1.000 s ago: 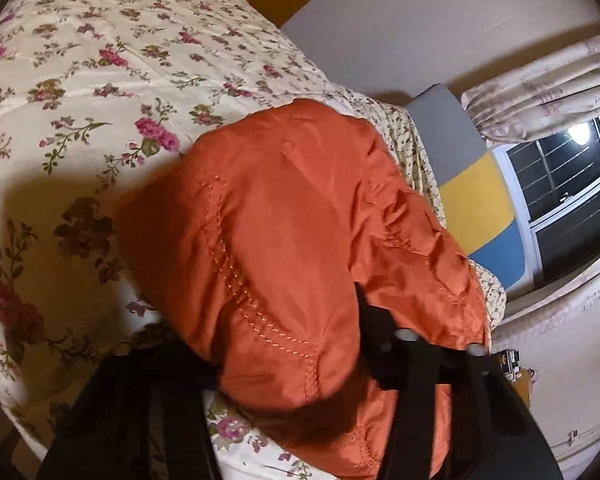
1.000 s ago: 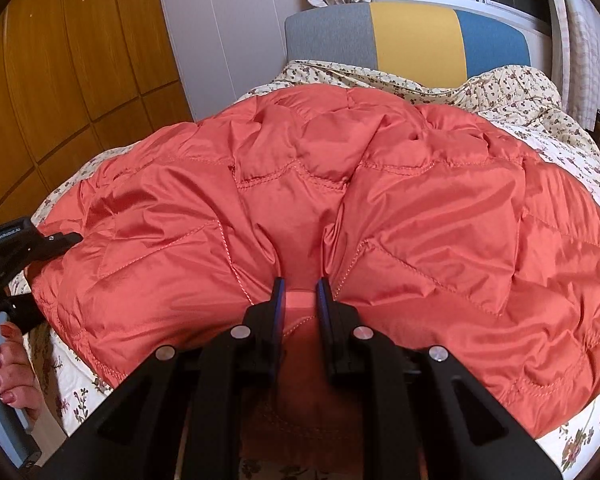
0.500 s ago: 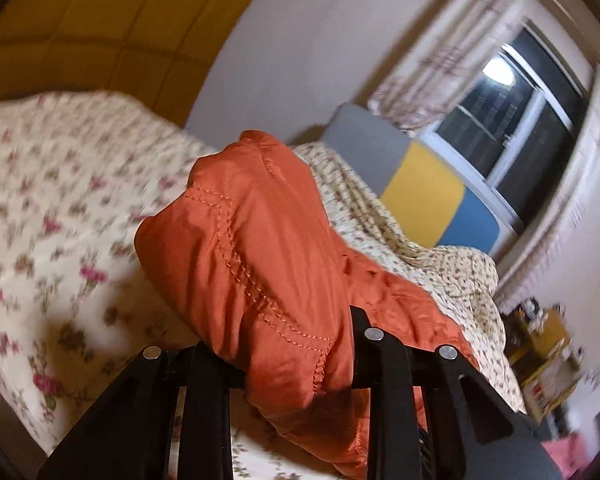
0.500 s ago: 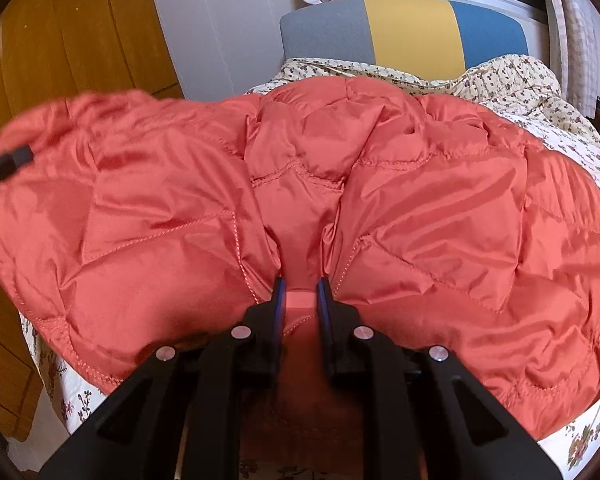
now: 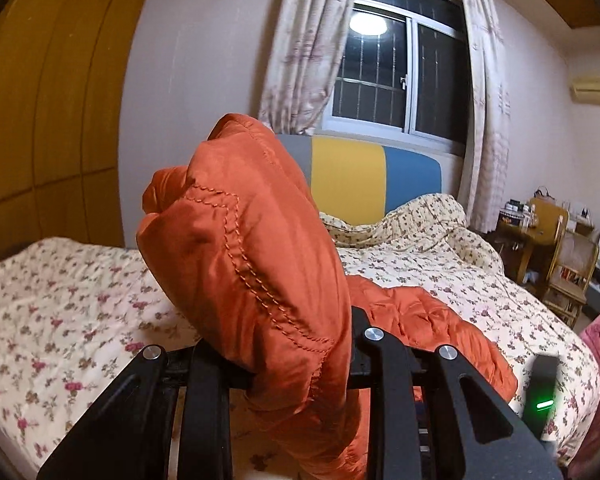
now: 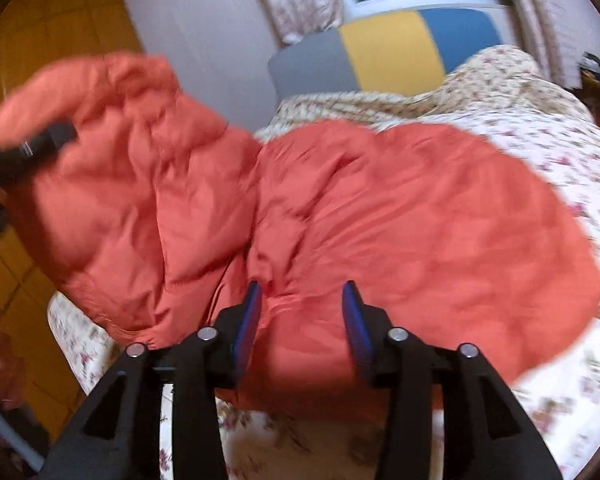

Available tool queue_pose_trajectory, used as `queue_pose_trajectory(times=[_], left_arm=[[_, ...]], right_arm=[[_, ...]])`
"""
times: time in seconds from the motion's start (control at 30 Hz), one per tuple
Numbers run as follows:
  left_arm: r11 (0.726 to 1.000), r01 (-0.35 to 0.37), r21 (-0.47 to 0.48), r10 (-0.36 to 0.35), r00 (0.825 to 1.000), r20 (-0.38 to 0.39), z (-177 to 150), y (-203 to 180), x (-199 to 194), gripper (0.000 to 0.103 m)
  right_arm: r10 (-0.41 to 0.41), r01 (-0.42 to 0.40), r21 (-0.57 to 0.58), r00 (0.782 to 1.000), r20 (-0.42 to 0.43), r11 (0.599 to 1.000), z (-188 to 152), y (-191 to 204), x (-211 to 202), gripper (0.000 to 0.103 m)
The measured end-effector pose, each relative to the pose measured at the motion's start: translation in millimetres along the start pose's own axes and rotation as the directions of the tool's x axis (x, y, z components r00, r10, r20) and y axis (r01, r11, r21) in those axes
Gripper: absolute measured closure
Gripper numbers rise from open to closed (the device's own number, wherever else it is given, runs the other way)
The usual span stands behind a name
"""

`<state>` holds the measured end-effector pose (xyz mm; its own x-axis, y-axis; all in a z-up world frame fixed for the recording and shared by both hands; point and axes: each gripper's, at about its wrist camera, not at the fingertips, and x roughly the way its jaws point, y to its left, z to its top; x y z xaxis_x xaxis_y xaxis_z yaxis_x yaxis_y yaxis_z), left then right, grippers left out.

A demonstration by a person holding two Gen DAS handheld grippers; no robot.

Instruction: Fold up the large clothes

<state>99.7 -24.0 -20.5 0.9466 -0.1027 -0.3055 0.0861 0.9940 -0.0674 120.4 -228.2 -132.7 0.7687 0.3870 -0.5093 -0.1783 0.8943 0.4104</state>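
Observation:
An orange quilted down jacket (image 6: pixel 400 216) lies on a floral bed. My left gripper (image 5: pixel 300 344) is shut on a thick corner of the jacket (image 5: pixel 252 256) and holds it lifted well above the bed; the fabric bulges over the fingers and hides the tips. In the right wrist view the left gripper (image 6: pixel 32 152) shows at far left with the raised corner. My right gripper (image 6: pixel 300 300) is open, its blue pads (image 6: pixel 248 320) spread apart, with the jacket's near edge lying loose between them.
The floral bedspread (image 5: pixel 60 304) covers the bed, with a grey, yellow and blue headboard (image 5: pixel 356 176) under a curtained window. A wooden wardrobe (image 5: pixel 40 120) stands at left. A chair and cluttered desk (image 5: pixel 556 240) stand at right.
My left gripper lifted the jacket corner high and swung up toward the headboard. My right gripper opened and let go of the jacket's near edge.

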Motion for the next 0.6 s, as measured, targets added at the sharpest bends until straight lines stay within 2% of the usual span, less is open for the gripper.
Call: queue_pose_trajectory(times=[0.1,0.2,0.3,0.4,0.6], left_arm=[[1.000,-0.010,0.025,0.010,1.000,0.001,0.6,-9.8,4.2,0.077],[0.999,-0.013,0.044,0.013,1.000,0.002,-0.9,-16.6,3.4,0.077],[0.998,-0.020,0.065,0.019,1.000,0.009,-1.5,-29.6,4.4,0.077],[0.997,-0.013,0.080,0.012,1.000,0.011,-2.3,-39.7,6.2,0.077],[0.992,0.008,0.127,-0.007,1.000,-0.006,-4.8,-61.1,12.6,0.077]], right_arm=[[-0.088,0.088,0.076,0.996,0.005,0.993,5.7,-31.4,-18.0,0.060],[-0.132,0.131,0.136,0.991,0.003,0.982,7.8,-59.0,-27.2,0.060],[-0.108,0.111,0.168,0.994,-0.029,0.979,4.1,-74.6,-28.2,0.061],[-0.102,0.105,0.138,0.994,-0.028,0.985,1.9,-72.4,-29.8,0.060],[-0.084,0.081,0.172,0.996,0.010,0.982,-0.8,-81.3,-43.6,0.059]])
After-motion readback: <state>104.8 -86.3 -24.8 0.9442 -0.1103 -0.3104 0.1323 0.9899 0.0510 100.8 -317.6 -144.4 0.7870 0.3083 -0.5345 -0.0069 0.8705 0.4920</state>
